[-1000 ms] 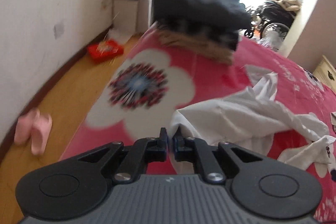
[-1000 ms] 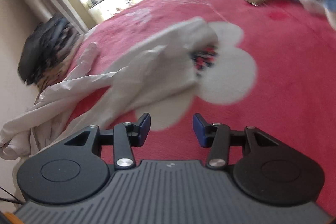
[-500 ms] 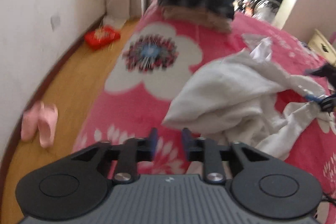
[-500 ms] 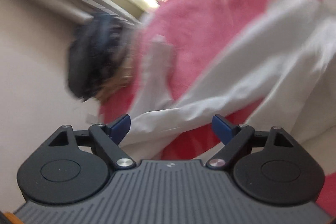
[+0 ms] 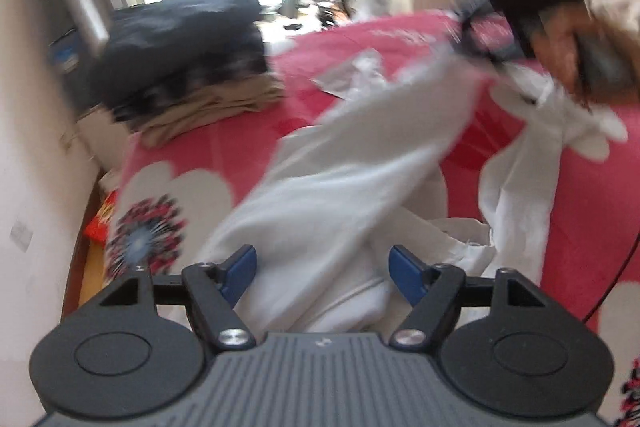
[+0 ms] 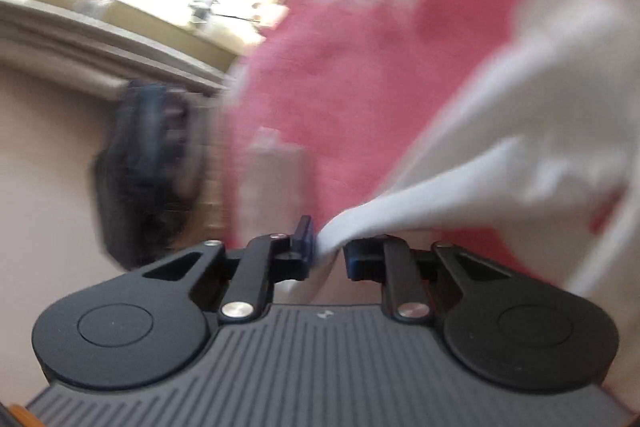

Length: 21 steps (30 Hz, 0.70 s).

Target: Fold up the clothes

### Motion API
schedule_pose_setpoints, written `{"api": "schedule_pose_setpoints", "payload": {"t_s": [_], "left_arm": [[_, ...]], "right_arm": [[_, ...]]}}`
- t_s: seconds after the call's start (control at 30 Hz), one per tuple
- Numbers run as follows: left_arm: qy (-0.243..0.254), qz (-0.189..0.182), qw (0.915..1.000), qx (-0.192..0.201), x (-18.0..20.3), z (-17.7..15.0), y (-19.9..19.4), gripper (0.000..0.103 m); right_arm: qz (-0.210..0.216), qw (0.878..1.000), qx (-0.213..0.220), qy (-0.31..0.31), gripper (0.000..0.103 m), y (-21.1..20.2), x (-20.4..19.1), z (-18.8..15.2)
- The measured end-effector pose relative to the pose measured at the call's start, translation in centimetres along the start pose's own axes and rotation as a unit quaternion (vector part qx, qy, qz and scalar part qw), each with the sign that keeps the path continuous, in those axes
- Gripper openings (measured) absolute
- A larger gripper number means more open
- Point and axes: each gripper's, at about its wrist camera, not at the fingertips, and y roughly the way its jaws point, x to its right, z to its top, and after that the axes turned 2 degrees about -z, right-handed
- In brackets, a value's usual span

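The shirt (image 5: 344, 195) is white, rumpled cloth sprawled across a red bed (image 5: 592, 211) with big white flowers on its cover. In the left wrist view it runs as a broad band from the bottom centre up toward the upper right of the frame, where one end is lifted off the bed; loose folds hang down at the right. Everything is smeared by motion, so seams and collar cannot be made out.

The left gripper (image 5: 323, 271) sits at the bottom centre of its view. Its jaws stand wide and have just been opening. The shirt lies between and under the blue pads (image 5: 240, 269), and neither pad presses on it.

The right gripper (image 6: 326, 247) is at the lower centre of its own view. Its jaws have just been closing and now stand narrow, pinching a bunched corner of the shirt (image 6: 500, 163). From there the cloth stretches taut toward the upper right of that frame, over the bed (image 6: 340, 75). In the left wrist view the same gripper (image 5: 496, 47) shows blurred at the upper right, with a hand (image 5: 560, 55) behind it and white cloth hanging from it.

A stack (image 5: 180, 51) of folded dark and tan clothes rests on the bed at the upper left of the left wrist view, well apart from the shirt. It appears as a dark blur (image 6: 152, 163) at the left of the right wrist view.
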Motion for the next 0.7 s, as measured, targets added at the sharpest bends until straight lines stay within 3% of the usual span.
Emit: {"api": "schedule_pose_setpoints", "payload": {"t_s": [0.1, 0.2, 0.3, 0.33, 0.37, 0.4, 0.43, 0.53, 0.67, 0.7], "left_arm": [[0.036, 0.01, 0.9993, 0.002, 1.2, 0.5, 2.2, 0.074], [0.038, 0.025, 0.999, -0.001, 1.2, 1.6, 4.0, 0.069], [-0.011, 0.018, 0.9998, -0.006, -0.3, 2.5, 4.7, 0.065], [-0.027, 0.016, 0.9995, -0.007, -0.9, 2.6, 4.9, 0.062], [-0.041, 0.018, 0.999, -0.01, -1.5, 2.5, 5.0, 0.06], [-0.054, 0.02, 0.9982, -0.014, -2.1, 2.4, 5.2, 0.056], [-0.067, 0.022, 0.9973, -0.02, -2.7, 2.2, 5.3, 0.052], [-0.11, 0.021, 0.9932, -0.033, -4.7, 1.5, 5.7, 0.052], [-0.16, 0.006, 0.9864, -0.037, -6.7, 0.9, 6.0, 0.054], [-0.176, -0.003, 0.9835, -0.041, -7.2, 0.9, 6.1, 0.055]], "right_arm": [[0.058, 0.996, 0.006, -0.063, 0.012, -0.1, -5.2, 1.2], [0.139, 0.983, -0.009, -0.118, 0.012, 0.9, -11.6, 1.5], [0.252, 0.951, -0.053, -0.17, 0.017, 1.8, -17.7, 0.5], [0.27, 0.94, -0.076, -0.192, 0.031, 2.1, -19.4, 0.0], [0.269, 0.934, -0.094, -0.215, 0.043, 2.4, -20.6, -0.5], [0.253, 0.931, -0.104, -0.24, 0.069, 2.6, -21.6, -1.3], [0.229, 0.931, -0.106, -0.264, 0.085, 2.6, -21.8, -2.0], [0.153, 0.931, -0.114, -0.312, 0.086, 2.4, -20.2, -3.6], [0.116, 0.954, -0.1, -0.257, 0.086, -0.6, -12.9, -3.7], [0.105, 0.955, -0.103, -0.259, 0.086, -1.3, -11.5, -4.6]]}}
